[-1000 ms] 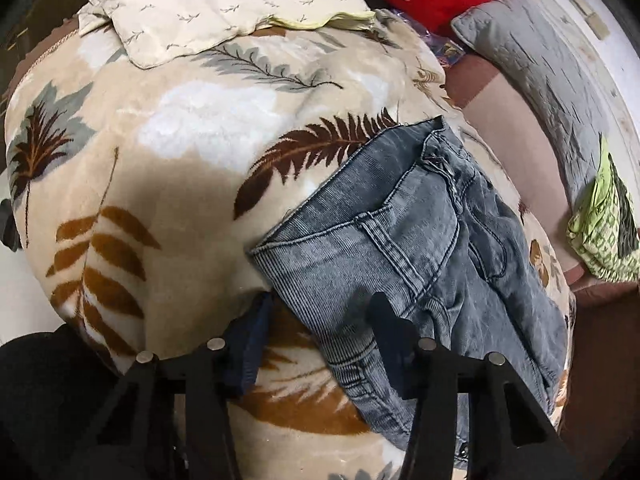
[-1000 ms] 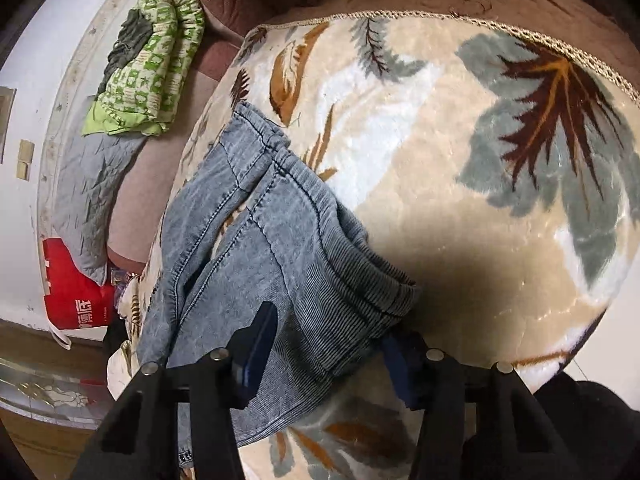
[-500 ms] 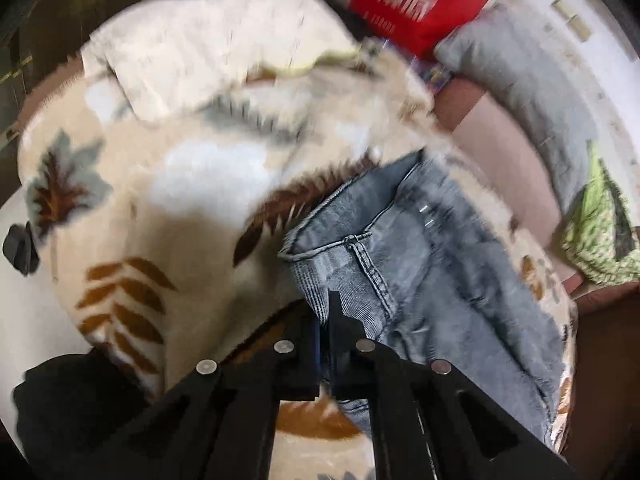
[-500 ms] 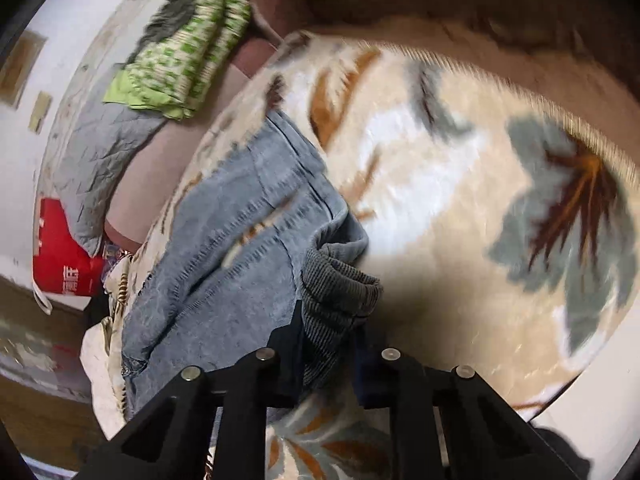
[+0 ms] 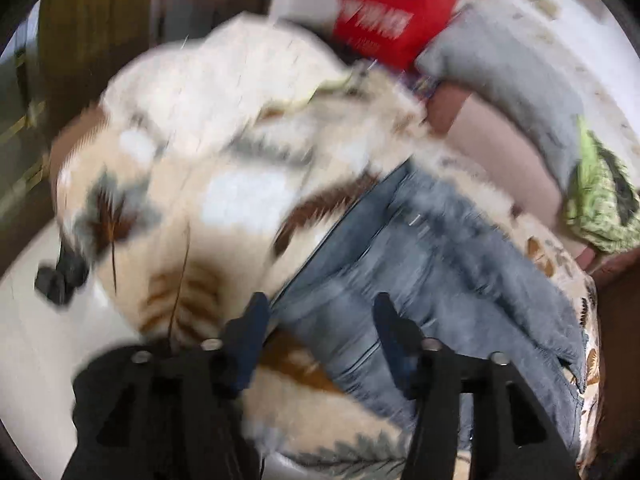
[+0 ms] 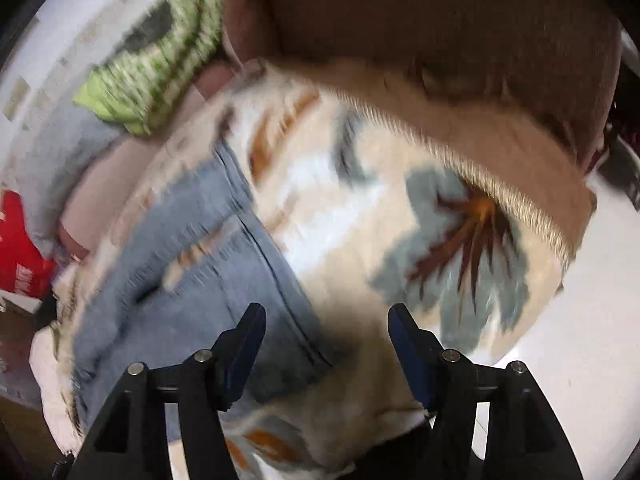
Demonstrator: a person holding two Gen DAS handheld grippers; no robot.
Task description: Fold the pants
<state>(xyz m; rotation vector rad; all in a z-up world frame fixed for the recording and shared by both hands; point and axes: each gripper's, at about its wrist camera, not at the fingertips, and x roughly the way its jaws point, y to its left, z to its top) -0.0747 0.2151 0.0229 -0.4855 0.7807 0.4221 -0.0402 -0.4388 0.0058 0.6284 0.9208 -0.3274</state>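
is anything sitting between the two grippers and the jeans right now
Nothing visible does. The left gripper is open right over the jeans, and the right gripper is open at their edge on the leaf blanket.

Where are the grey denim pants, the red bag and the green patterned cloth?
Grey denim pants (image 5: pixel 420 272): left wrist view, middle of the fabric.
Red bag with white lettering (image 5: pixel 384 20): left wrist view, its printed front.
Green patterned cloth (image 6: pixel 160 64): right wrist view, centre of the bundle.
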